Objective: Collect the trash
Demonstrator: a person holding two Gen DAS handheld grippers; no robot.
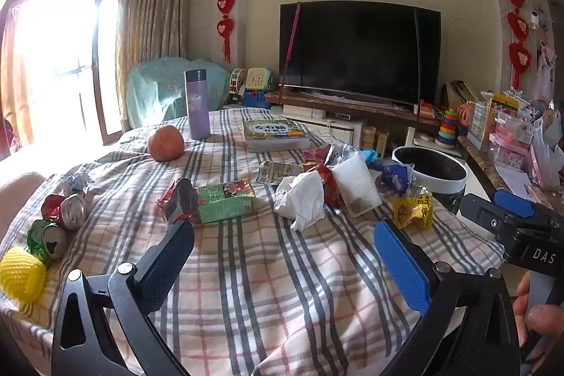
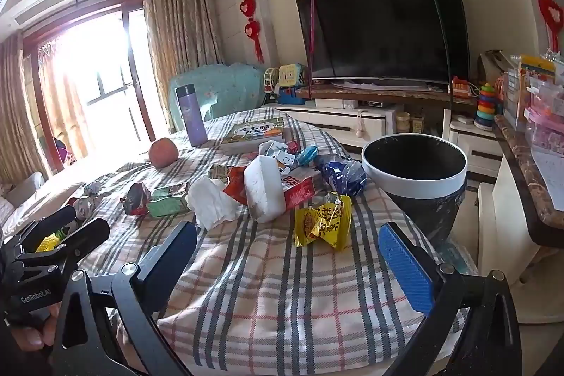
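Trash lies across a table with a checked cloth (image 1: 264,270). A crumpled white tissue (image 1: 299,196) (image 2: 211,203), a yellow snack wrapper (image 1: 412,208) (image 2: 322,221), a white foam block (image 1: 356,182) (image 2: 264,189), a green carton (image 1: 225,199) (image 2: 165,203), a blue wrapper (image 2: 342,175) and crushed cans (image 1: 60,221) are among it. A black bin with a white rim (image 2: 414,177) (image 1: 428,182) stands by the table's right edge. My left gripper (image 1: 282,249) is open and empty, short of the tissue. My right gripper (image 2: 287,249) is open and empty, just short of the yellow wrapper.
An apple (image 1: 165,143), a purple flask (image 1: 196,104), a book (image 1: 275,134) and a yellow foam net (image 1: 21,273) also sit on the table. A TV (image 1: 359,51) on a stand is behind. A counter with boxes (image 2: 528,164) runs along the right.
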